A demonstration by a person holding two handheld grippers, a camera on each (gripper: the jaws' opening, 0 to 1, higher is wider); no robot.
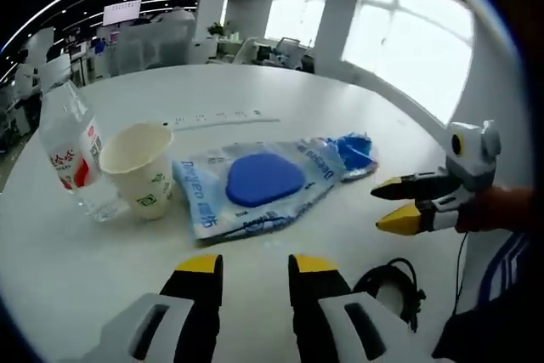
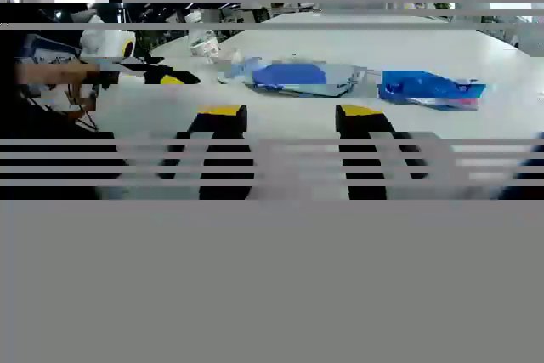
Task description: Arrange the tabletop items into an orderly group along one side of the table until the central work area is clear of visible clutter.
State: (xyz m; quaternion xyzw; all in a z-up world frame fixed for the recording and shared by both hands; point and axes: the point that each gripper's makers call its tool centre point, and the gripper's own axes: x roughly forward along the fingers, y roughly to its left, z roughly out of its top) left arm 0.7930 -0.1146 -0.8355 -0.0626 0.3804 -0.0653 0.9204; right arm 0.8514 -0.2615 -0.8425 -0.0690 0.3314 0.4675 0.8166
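Landmark: the clear plastic package (image 1: pixel 255 189) with the blue pad inside lies flat on the white table (image 1: pixel 357 99), well out in the work area.
Paper cup (image 1: pixel 140 169): upright, just left of the package, touching or nearly touching its edge.
Water bottle (image 1: pixel 72 149): upright, just left of the cup, on the far side from the package.
Blue wrapper (image 1: pixel 353 152): crumpled at the package's right end; in the right gripper view it (image 2: pixel 429 89) sits right of the package (image 2: pixel 293 76).
Black cable (image 1: pixel 395 286): coiled near the table edge, nearer than the package.
Progress: barely started, I'd say. 4 items already sit in a loose row, but none is moved to a side, so all the sorting is left.
Left gripper (image 1: pixel 253 265): jaws parted a little, released, gripping nothing, short of the package.
Right gripper (image 2: pixel 291 113): jaws wide apart, empty, aimed at the package; the lower half of this view is corrupted.
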